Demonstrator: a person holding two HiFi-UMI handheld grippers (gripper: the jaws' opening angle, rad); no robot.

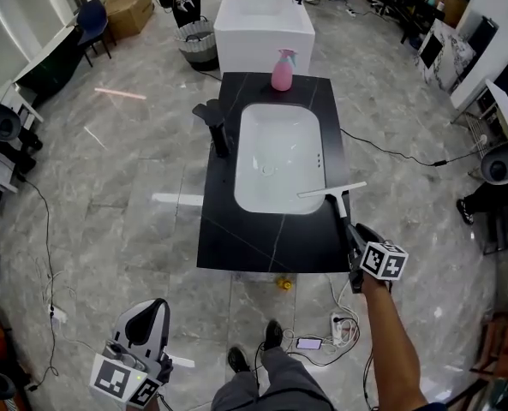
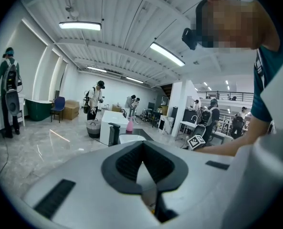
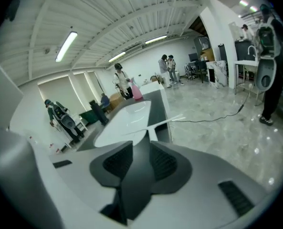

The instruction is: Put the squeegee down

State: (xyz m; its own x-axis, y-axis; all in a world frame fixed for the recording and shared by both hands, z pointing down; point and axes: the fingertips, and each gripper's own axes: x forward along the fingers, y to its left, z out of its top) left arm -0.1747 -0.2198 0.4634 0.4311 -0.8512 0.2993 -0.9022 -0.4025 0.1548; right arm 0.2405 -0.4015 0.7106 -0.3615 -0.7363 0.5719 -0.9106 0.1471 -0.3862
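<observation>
While my right gripper (image 3: 137,147) stands with jaws apart, squeegee (image 1: 332,191) handle loose between them, blade just ahead on tabletop (image 1: 236,238) by sink (image 1: 275,157), left gripper (image 2: 142,147) closed, empty.

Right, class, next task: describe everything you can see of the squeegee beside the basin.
The squeegee is T-shaped, with a long, thin, pale blade set crosswise on a slim dark handle. It looks like plastic. The blade lies slightly slanted over the right rim of the white basin in the black countertop. The handle runs back toward the person, between the jaws of the right gripper, which stand wide around it. Whether the blade fully rests on the rim cannot be told.
</observation>
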